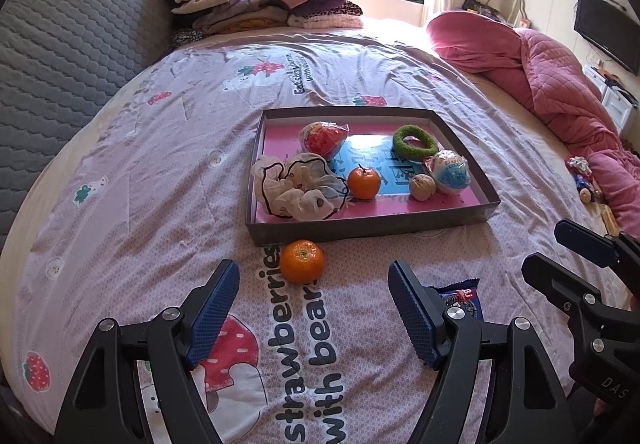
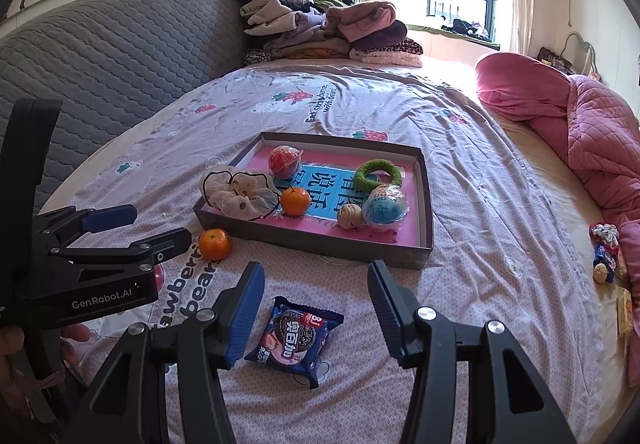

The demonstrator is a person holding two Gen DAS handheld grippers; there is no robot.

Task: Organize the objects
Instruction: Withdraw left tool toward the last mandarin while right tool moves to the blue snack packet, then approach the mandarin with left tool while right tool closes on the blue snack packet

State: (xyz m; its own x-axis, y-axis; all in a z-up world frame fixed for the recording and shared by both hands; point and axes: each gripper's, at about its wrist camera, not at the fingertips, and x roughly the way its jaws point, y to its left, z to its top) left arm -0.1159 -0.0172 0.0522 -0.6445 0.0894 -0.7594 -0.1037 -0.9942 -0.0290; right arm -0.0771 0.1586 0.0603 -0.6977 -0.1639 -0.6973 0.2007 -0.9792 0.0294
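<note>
both tongs wide and empty, loose tangerine (image 1: 301, 261) just beside tray (image 1: 372, 230), cookie packet (image 2: 295, 340) nearby, possibly touching nothing

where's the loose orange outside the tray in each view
Left wrist: the loose orange lies low in the centre, on the bedspread just in front of the tray's near wall, ahead of the open left gripper.
Right wrist: the loose orange is left of centre, off the tray's near left corner.
Shared landmark: the green ring inside the tray.
</note>
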